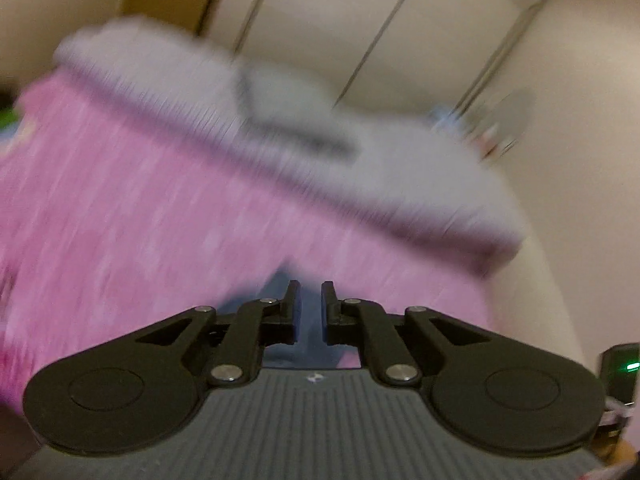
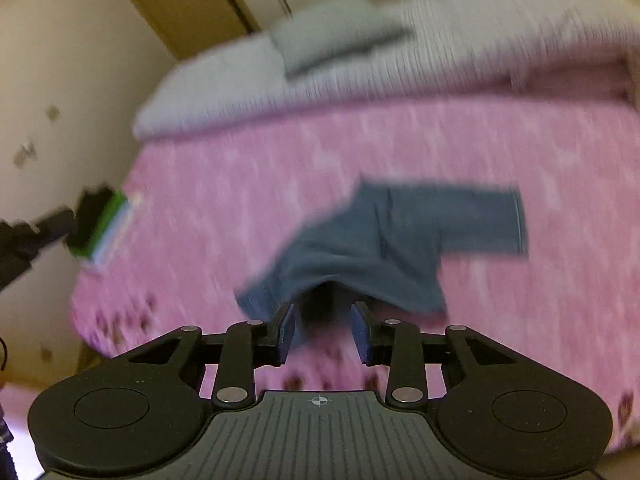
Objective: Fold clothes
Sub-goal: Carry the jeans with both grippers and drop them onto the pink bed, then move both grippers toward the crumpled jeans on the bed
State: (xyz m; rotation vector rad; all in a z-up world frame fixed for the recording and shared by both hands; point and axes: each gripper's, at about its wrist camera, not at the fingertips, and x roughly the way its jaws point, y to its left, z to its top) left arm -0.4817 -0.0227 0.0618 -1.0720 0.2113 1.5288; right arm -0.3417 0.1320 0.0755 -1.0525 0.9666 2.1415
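Note:
A blue garment (image 2: 384,240) lies on the pink bedspread (image 2: 240,200), one sleeve stretched out to the right. My right gripper (image 2: 323,320) is open, its jaws apart at the garment's near edge, with nothing between them. In the left wrist view, blue cloth (image 1: 310,320) fills the narrow gap between the fingers of my left gripper (image 1: 311,294). The jaws stand close together on it. Both views are blurred by motion.
A grey blanket (image 2: 440,40) and a grey pillow (image 2: 332,36) lie at the head of the bed. A green and black object (image 2: 100,224) sits at the bed's left edge. Walls and closet doors (image 1: 360,20) stand behind.

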